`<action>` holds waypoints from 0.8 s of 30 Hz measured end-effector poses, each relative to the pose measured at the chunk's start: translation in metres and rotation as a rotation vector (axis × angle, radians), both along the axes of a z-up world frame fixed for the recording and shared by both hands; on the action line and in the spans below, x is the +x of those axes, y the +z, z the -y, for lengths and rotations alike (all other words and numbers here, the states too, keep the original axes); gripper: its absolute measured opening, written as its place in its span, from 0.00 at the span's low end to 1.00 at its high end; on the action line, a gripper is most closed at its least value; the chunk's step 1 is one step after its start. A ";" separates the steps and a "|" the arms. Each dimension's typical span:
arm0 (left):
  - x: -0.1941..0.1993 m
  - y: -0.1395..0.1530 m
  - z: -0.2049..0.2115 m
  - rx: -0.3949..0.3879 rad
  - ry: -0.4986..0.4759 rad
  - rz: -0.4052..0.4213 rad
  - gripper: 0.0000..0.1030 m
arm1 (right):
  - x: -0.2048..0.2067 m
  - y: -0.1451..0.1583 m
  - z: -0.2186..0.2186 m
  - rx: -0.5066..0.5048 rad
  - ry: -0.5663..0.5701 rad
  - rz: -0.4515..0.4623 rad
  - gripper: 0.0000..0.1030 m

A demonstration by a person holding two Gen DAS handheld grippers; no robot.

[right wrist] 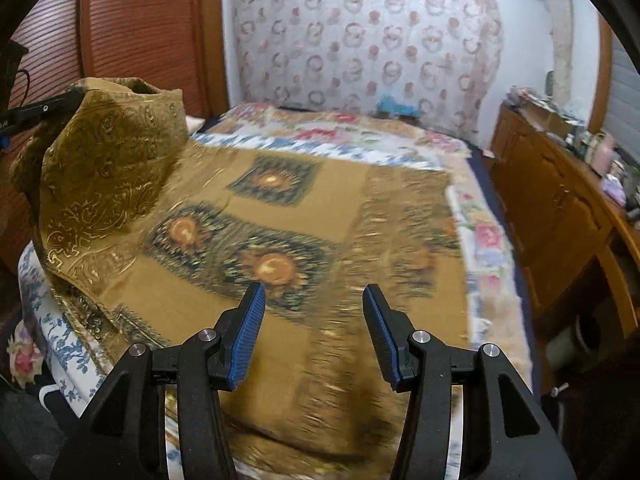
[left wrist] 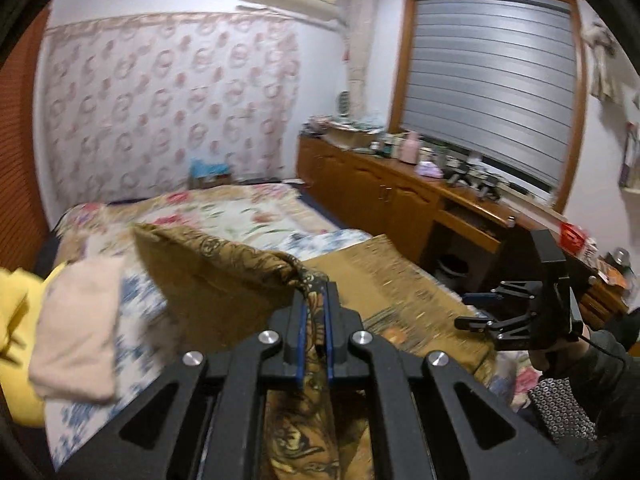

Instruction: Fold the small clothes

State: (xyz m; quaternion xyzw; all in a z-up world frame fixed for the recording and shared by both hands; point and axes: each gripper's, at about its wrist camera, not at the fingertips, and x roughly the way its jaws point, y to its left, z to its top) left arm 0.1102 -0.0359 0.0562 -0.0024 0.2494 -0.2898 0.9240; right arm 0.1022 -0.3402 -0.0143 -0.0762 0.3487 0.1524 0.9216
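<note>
On bed [right wrist: 486, 236], brown patterned cloth [right wrist: 248, 236], corner lifted

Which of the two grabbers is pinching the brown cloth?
The left gripper: its blue pads are shut on a lifted corner of the brown patterned cloth. The right gripper is open, holding nothing.

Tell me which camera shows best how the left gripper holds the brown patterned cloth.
The left wrist view: the left gripper is shut on a bunched fold of the brown patterned cloth between its blue pads. The right wrist view shows only a dark finger at its left edge, lifting the cloth's corner.
</note>
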 end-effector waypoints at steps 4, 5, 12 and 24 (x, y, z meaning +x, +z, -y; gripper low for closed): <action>0.011 0.016 0.049 0.005 -0.087 0.004 0.03 | -0.007 0.010 0.025 0.006 -0.049 0.016 0.50; 0.013 0.021 0.061 0.004 -0.107 0.006 0.03 | -0.008 0.012 0.031 0.007 -0.061 0.020 0.50; 0.017 0.050 0.143 0.046 -0.225 0.019 0.04 | -0.017 0.018 0.062 0.047 -0.119 0.024 0.50; 0.025 0.002 0.160 0.157 -0.215 -0.060 0.44 | -0.014 0.012 0.063 0.072 -0.122 0.003 0.50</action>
